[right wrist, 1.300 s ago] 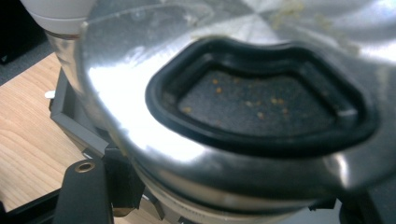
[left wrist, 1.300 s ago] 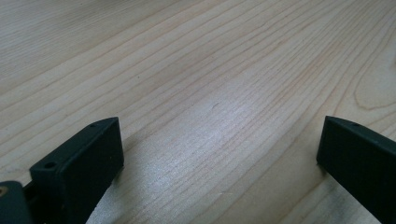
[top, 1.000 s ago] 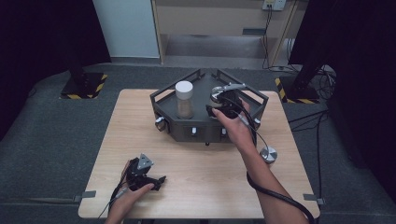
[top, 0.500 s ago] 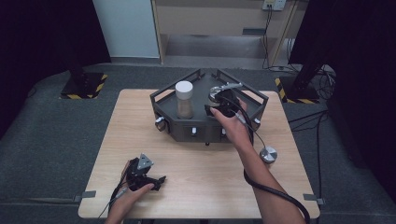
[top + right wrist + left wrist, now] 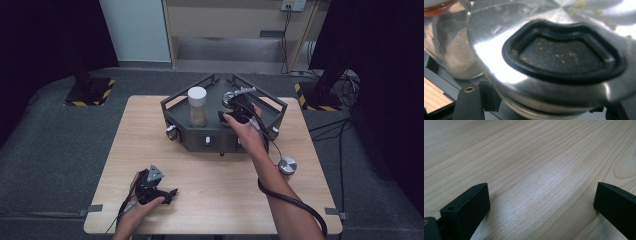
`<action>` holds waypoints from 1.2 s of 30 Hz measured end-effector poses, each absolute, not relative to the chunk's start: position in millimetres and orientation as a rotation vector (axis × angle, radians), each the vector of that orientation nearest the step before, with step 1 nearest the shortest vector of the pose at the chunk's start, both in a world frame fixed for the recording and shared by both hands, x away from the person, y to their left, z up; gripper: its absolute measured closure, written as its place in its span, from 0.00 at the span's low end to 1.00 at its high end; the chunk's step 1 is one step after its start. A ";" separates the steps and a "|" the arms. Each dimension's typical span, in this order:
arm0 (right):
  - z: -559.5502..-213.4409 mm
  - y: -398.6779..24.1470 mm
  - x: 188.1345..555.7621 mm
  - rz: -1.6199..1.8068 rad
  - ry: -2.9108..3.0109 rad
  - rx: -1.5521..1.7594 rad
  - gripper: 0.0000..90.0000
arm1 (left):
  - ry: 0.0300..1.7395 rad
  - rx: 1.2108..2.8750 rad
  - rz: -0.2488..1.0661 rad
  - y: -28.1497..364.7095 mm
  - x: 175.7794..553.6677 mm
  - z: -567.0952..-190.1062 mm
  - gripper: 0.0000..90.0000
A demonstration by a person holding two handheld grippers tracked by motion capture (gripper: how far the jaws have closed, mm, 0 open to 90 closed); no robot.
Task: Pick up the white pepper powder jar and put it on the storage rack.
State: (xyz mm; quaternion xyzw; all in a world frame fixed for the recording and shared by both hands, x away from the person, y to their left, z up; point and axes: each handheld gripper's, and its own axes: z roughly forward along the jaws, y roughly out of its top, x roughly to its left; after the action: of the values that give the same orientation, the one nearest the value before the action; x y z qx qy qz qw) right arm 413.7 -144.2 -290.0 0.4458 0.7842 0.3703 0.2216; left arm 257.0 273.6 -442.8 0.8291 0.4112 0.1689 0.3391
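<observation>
On the light wooden table (image 5: 210, 175) stands a dark grey angular metal tray (image 5: 272, 107) with small knobs on its front wall. Inside it, on the left part, is a clear glass jar with a white lid (image 5: 197, 106), which contains a pale powder; in the right gripper view the same jar (image 5: 447, 47) appears at the upper left. On the right part of the tray stands a shiny round steel container with a hinged lid (image 5: 235, 97). The right gripper (image 5: 239, 111) is at this container, and its jaws are closed almost fully on the container's body, just under the rim. In the right gripper view the steel top (image 5: 549, 65) is very near the camera, with a black rubber ring around an opening where dark grains and some yellow ones are visible. A small round silver cap (image 5: 287, 164) lies on the table to the right of the person's forearm, apart from the tray. The left gripper (image 5: 167, 192) rests on the table near the front edge, well apart from the tray, with its jaws wide apart and nothing between them, only bare wood.
</observation>
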 end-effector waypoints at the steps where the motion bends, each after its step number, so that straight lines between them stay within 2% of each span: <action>1: -290.4 -143.6 414.3 1.022 2.168 1.234 0.34 | 1.071 2.159 0.440 273.6 256.9 -442.9 0.00; 36: -298.1 -138.0 425.2 0.985 2.201 1.253 0.34 | 1.070 2.157 0.441 273.7 256.8 -443.2 0.00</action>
State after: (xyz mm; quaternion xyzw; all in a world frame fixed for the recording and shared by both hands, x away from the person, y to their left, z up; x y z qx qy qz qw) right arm 425.2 -138.0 -298.1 0.4508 0.7918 0.3542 0.2105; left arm 256.8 273.7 -443.2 0.8288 0.4111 0.1693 0.3398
